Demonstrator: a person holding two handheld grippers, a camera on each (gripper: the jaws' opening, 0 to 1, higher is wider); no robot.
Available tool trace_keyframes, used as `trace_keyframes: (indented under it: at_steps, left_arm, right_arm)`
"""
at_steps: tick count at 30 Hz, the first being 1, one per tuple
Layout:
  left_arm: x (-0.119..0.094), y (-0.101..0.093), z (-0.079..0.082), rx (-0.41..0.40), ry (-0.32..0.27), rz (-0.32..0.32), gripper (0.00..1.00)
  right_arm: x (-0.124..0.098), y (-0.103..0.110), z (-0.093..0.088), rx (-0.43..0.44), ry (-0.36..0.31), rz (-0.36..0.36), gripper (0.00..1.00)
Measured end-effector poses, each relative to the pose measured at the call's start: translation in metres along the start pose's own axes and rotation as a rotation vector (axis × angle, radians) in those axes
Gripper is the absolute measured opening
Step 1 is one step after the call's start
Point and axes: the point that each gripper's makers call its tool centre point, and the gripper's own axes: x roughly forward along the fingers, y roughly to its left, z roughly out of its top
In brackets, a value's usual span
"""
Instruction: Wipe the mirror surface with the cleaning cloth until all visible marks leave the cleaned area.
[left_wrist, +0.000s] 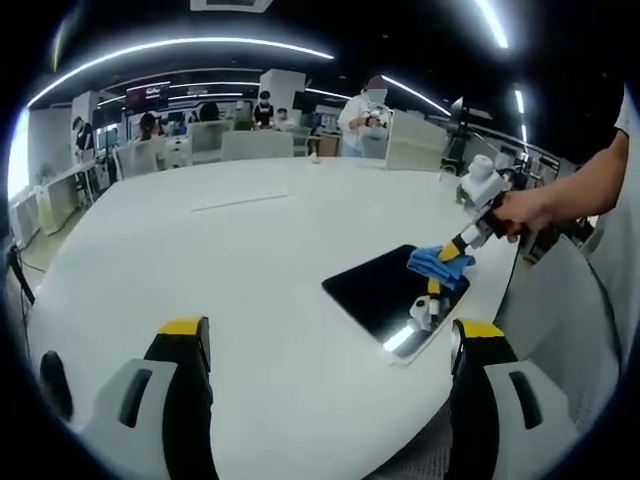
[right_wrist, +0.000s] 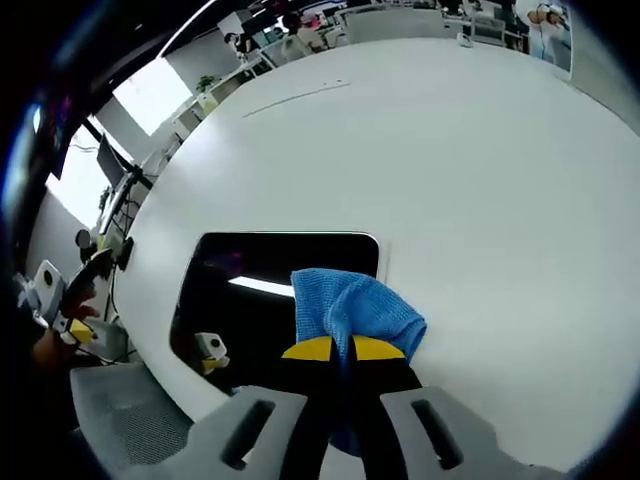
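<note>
Mirror (right_wrist: 270, 290): a dark, glossy rectangular panel with rounded corners, lying flat near the edge of the white table (right_wrist: 480, 150), at about 10 o'clock from the right gripper (right_wrist: 347, 350) in the right gripper view. Nearest the lens, that gripper's yellow-tipped jaws are pressed together on a fold of the blue cleaning cloth (right_wrist: 355, 312), which rests on the mirror's near right corner. In the left gripper view, the left gripper (left_wrist: 325, 350) is held over bare table with jaws wide apart and nothing between them; the mirror lies beyond at 2 o'clock. Probable risks: the panel sits close to the table edge, so a hard sideways stroke could slide it toward the edge; the small bunched cloth may skip areas. Surface reflects ceiling lights; marks cannot be told from glare. Farther off, desks and people (left_wrist: 365, 115).
</note>
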Motion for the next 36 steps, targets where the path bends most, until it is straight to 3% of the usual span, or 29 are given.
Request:
trace_keyframes:
  at_steps: [10, 15, 36]
  left_arm:
    - [-0.004, -0.006, 0.01, 0.014, 0.001, 0.016, 0.99]
    - [-0.007, -0.005, 0.018, 0.028, -0.029, 0.022, 0.99]
    - [-0.009, -0.009, 0.025, 0.02, -0.057, 0.047, 0.99]
  right_arm:
    - [0.001, 0.0, 0.001, 0.014, -0.01, -0.008, 0.0]
    - [-0.001, 0.002, -0.004, 0.011, -0.01, -0.019, 0.0]
    - [-0.017, 0.011, -0.038, 0.033, 0.01, -0.001, 0.0]
